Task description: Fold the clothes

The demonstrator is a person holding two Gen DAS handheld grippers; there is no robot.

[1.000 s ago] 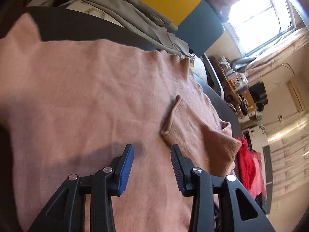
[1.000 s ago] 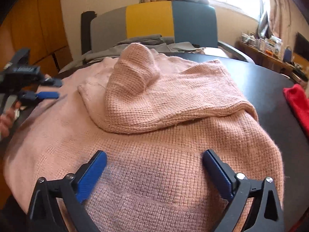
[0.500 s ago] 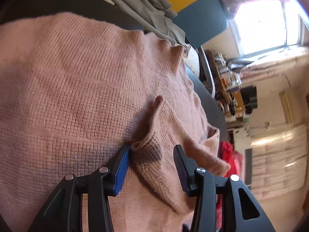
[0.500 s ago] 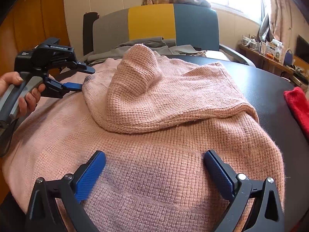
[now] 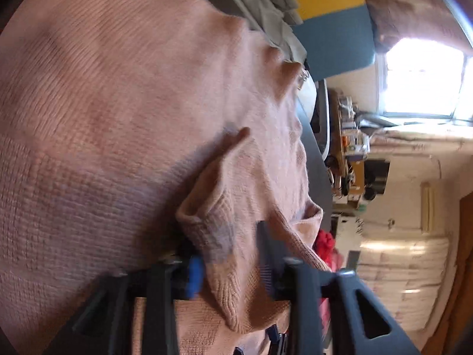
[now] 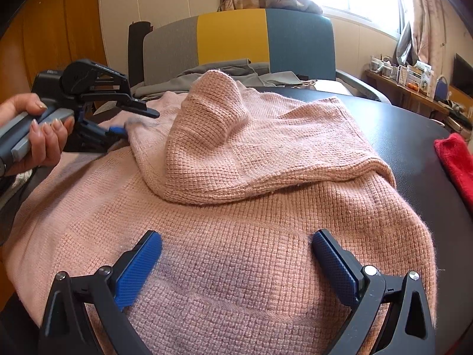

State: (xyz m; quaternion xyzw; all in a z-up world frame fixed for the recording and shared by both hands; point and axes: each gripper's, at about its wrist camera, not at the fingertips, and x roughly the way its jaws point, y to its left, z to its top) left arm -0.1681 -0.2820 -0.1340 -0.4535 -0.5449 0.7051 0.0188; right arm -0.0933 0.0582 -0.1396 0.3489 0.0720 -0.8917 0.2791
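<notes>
Pink waffle-knit sweater (image 6: 242, 236) lies spread across the dark round table (image 6: 414, 136), its body flat and one sleeve (image 6: 236, 148) thrown back over the chest in a loose, humped fold. The step in hand looks like getting hold of that sleeve's cuff (image 5: 212, 230): the left gripper (image 5: 227, 263), held in a person's hand (image 6: 35, 130), has the ribbed cuff end lying between its two blue-padded fingers, one pad against the knit and the other just beside it, the jaws part open and, as far as I can judge, not yet pinched (that view is blurred, so I would not swear to it). The right gripper (image 6: 236, 260) hangs low over the near part of the body with its jaws spread wide, holding nothing. A folded red cloth (image 6: 455, 165) sits apart at the table's right edge, and grey clothes (image 6: 224, 74) lie heaped on the grey, yellow and teal chair (image 6: 236, 35) behind. The next move, I'd say, calls for the left jaws to close firmly on the cuff, then draw the sleeve straight across the chest so the hump flattens; the knit is soft and stretchy, so a shallow bite could slip.
</notes>
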